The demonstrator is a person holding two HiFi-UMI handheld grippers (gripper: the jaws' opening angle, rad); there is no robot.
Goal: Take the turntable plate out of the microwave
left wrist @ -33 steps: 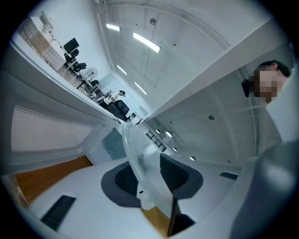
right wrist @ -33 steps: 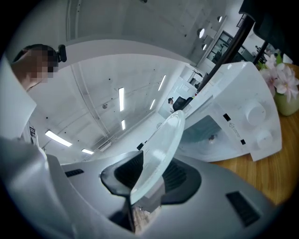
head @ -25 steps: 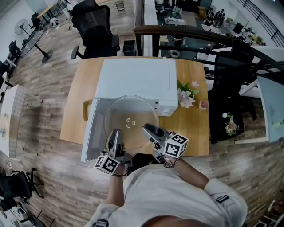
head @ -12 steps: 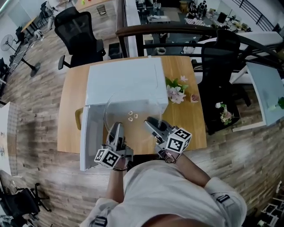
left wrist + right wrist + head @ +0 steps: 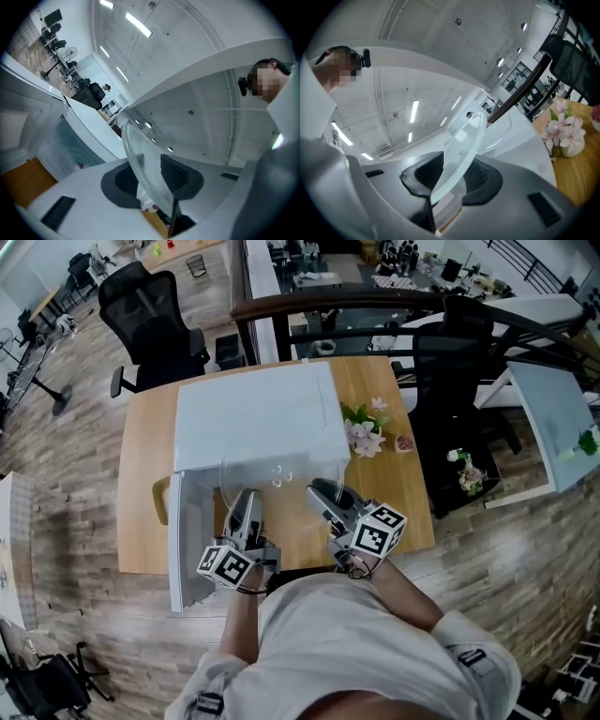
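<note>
The clear glass turntable plate (image 5: 274, 491) hangs level in front of the white microwave (image 5: 253, 418), whose door (image 5: 187, 531) swings open to the left. My left gripper (image 5: 247, 510) is shut on the plate's near-left rim. On the near-right rim my right gripper (image 5: 322, 497) is shut too. In the left gripper view the plate (image 5: 140, 173) runs edge-on between the dark pads of that gripper (image 5: 151, 177). The right gripper view shows the plate (image 5: 461, 152) pinched the same way in the right gripper (image 5: 451, 176).
The microwave stands on a wooden table (image 5: 141, 474). A vase of pink flowers (image 5: 364, 435) and a small pink item (image 5: 404, 442) sit to its right. Black office chairs (image 5: 150, 315) stand behind the table, another (image 5: 450, 362) at the right. The person stands at the table's front edge.
Both grippers have shifted together with the plate and sit higher in the head view, closer to the microwave's front. The hold on the plate is the same.
</note>
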